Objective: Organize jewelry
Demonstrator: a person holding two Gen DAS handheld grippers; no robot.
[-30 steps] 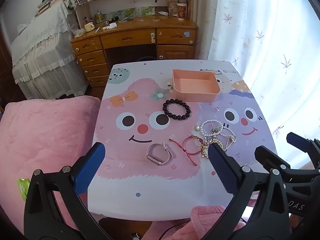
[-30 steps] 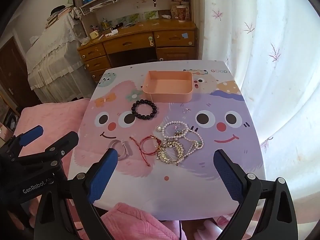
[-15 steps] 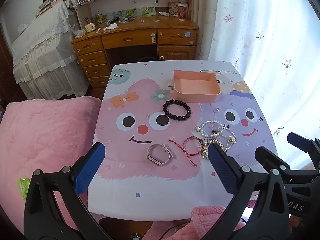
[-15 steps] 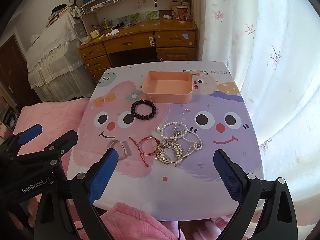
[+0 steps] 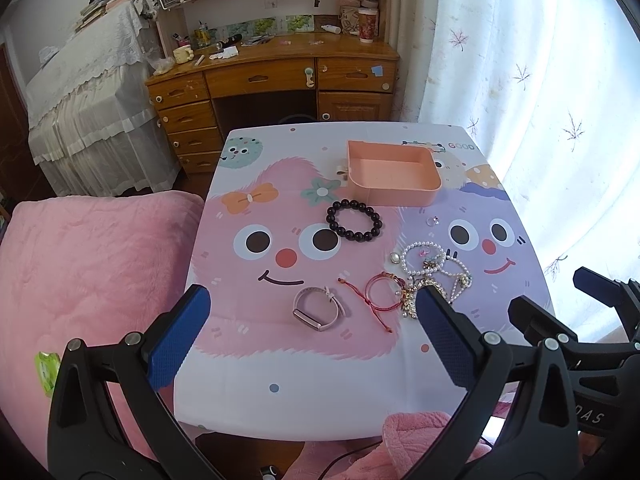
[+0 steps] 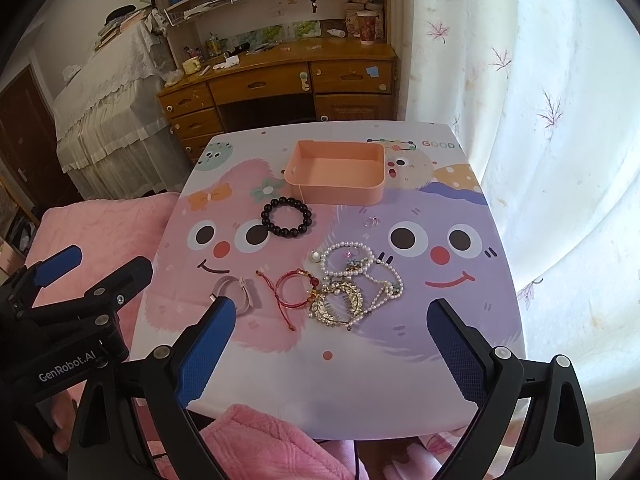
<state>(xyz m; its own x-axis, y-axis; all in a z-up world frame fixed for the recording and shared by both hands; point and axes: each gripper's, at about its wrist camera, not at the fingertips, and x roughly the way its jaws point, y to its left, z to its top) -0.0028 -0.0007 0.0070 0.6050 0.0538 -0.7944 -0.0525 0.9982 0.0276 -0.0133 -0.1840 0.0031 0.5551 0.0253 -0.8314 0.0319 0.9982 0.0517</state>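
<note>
An empty pink tray (image 5: 426, 158) (image 6: 372, 154) stands at the far side of the cartoon tablecloth. Before it lie a black bead bracelet (image 5: 354, 221) (image 6: 286, 217), a small ring (image 5: 433, 221) (image 6: 371, 221), a tangle of pearl strands and gold pieces (image 5: 434, 270) (image 6: 352, 284), a red cord bracelet (image 5: 380, 294) (image 6: 294, 290) and a pink band (image 5: 318, 308) (image 6: 236, 292). My left gripper (image 5: 308, 330) is open and empty above the near edge, before the pink band. My right gripper (image 6: 332, 340) is open and empty, before the tangle.
The small table (image 5: 320, 400) has a pink padded seat (image 5: 88, 264) at its left and a white curtain (image 5: 540, 80) at its right. A wooden desk (image 5: 276, 80) stands beyond it. Pink cloth (image 6: 272, 440) lies under the near edge.
Both grippers have drifted very slightly; the jewelry and tray have not moved, and both grippers stay open.
</note>
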